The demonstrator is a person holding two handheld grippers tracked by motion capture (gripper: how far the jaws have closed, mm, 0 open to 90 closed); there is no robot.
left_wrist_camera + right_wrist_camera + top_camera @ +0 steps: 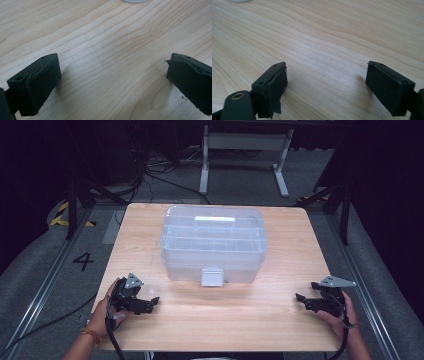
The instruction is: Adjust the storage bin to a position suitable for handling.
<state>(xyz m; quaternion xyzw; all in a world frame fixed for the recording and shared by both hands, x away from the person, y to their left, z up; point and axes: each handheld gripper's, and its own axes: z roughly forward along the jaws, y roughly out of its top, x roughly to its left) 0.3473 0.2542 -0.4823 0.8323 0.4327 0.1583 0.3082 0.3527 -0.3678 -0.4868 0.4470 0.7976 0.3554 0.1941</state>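
- Grippers, two: left gripper near-left and right gripper near-right on the wooden table, jaws spread, holding nothing.
- One clear plastic box sits centre-far, lid closed, contents indiscernible.

Left gripper and right gripper: black, grey three-cornered top plates, black trailing cables. Fingers carried worn black pads. Orange wristband on left wrist.
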